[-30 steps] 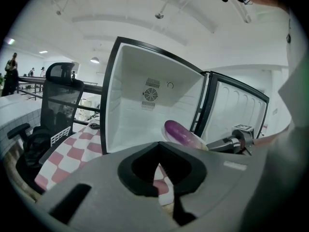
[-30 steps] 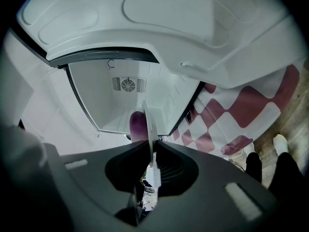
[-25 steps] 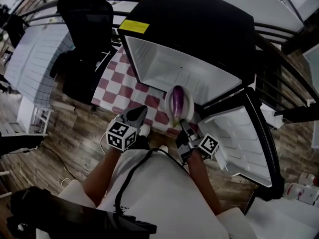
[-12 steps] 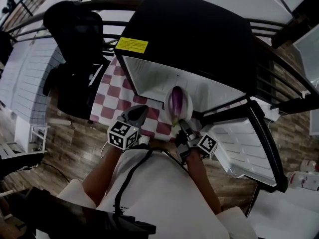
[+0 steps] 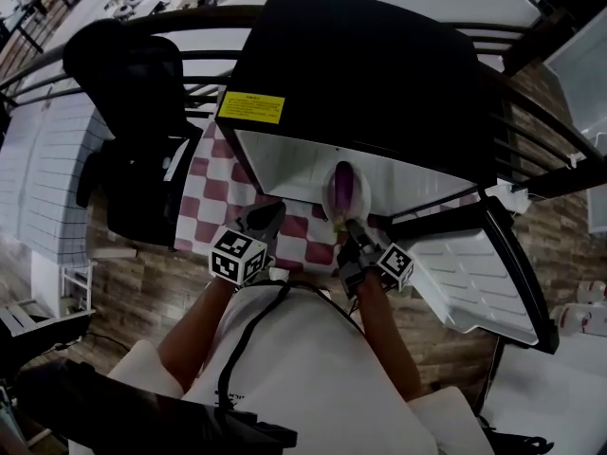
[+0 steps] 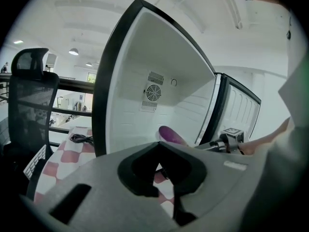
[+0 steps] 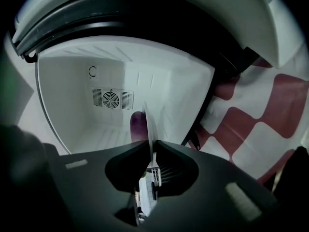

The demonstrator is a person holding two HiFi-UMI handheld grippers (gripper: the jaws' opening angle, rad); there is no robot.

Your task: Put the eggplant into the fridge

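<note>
The black compact fridge with its white plastic interior stands right in front of me. Its door is swung wide open to my right. To my left is a black mesh office chair, just beside the fridge. Under the fridge lies a red-and-white checkered cloth, spread over the wooden plank floor.

My right gripper reaches toward the fridge's opening. Its jaws are drawn almost together, pinching the thin pale edge of the wrapping around the glossy purple eggplant. The eggplant is held off the floor at the mouth of the fridge, its rounded end pointing inward toward the back wall. From my left gripper's side it shows in front of the white interior, near the edge where the door hangs. I cannot tell whether it touches the compartment floor.

My left gripper is low over the checkered cloth, just left of the right one, aimed at the fridge's left edge. Its jaws are nearly together with nothing between them.

A round fan vent sits in the back wall. A yellow rectangular label is stuck on the fridge's top front corner. A small black coiled cable lies on the cloth.
</note>
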